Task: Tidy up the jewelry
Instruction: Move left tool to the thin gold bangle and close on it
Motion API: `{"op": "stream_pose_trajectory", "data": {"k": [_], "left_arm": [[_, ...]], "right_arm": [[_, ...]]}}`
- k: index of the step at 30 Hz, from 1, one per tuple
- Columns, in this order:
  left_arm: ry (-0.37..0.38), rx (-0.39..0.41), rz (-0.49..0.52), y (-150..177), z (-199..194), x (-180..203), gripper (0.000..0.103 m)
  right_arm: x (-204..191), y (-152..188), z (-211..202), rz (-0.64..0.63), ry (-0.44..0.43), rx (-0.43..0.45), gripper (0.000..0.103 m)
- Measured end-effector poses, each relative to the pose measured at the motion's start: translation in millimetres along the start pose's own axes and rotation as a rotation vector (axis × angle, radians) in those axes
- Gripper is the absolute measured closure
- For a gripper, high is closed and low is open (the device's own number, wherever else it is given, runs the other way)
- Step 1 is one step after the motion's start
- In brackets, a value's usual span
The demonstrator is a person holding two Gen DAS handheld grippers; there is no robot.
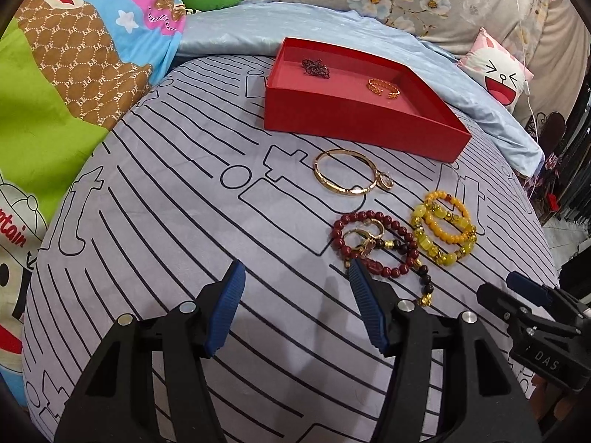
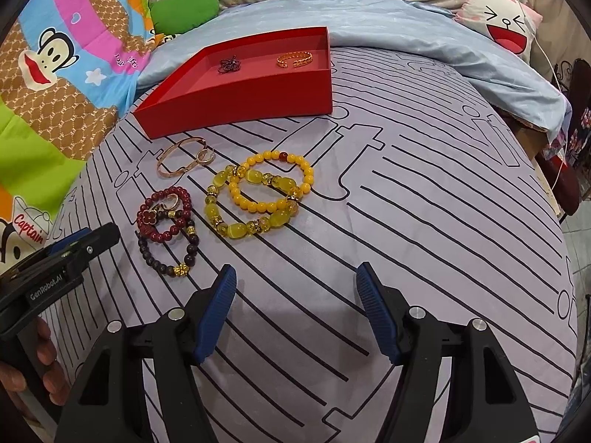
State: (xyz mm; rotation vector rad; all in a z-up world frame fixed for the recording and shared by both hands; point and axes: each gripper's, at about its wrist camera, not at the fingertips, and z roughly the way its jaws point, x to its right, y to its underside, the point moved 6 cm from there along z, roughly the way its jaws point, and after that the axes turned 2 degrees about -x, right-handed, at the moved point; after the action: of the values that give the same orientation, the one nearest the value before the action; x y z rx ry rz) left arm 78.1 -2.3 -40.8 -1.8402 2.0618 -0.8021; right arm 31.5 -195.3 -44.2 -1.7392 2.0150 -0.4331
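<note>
A red box point(image 1: 354, 120) point(image 2: 236, 99) lies open on the bed and holds a dark beaded piece point(image 1: 315, 67) point(image 2: 228, 64) and a gold cuff point(image 1: 384, 88) point(image 2: 295, 59). In front of it lie a gold bangle point(image 1: 343, 171) point(image 2: 177, 160), a dark red bead bracelet point(image 1: 373, 247) point(image 2: 162, 217) with gold rings on it, a dark bead bracelet point(image 2: 166, 258), and two yellow bead bracelets point(image 1: 443, 227) point(image 2: 258, 195). My left gripper point(image 1: 295, 277) is open and empty, just left of the red bracelet. My right gripper point(image 2: 295, 280) is open and empty, in front of the yellow bracelets.
The bed has a grey sheet with black lines point(image 1: 184, 203) point(image 2: 424, 203). A light blue blanket point(image 1: 240, 33) point(image 2: 406, 18) lies behind the box. A cartoon quilt point(image 1: 74, 55) is at the left and a cartoon pillow point(image 1: 498, 70) at the far right.
</note>
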Motion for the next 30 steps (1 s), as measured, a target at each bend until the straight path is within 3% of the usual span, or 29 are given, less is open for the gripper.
{"op": "stream_pose_trajectory", "data": {"k": [6, 13, 24, 30], "left_arm": [[-0.006, 0.010, 0.004, -11.3, 6.7, 3.0, 0.045], [-0.016, 0.042, 0.044, -37.2, 22.4, 15.6, 0.032], [-0.047, 0.007, 0.187, -56.4, 69.9, 42.0, 0.032], [-0.044, 0.013, 0.199, -67.2, 77.5, 45.8, 0.032]], "right_arm": [[-3.2, -7.0, 3.3, -0.011, -0.004, 0.005, 0.038], [-1.6, -15.9, 8.7, -0.004, -0.005, 0.003, 0.038], [7.9, -32.4, 19.5, 0.026, -0.005, 0.000, 0.038], [10.5, -36.1, 26.0, 0.036, -0.006, -0.005, 0.038]]}}
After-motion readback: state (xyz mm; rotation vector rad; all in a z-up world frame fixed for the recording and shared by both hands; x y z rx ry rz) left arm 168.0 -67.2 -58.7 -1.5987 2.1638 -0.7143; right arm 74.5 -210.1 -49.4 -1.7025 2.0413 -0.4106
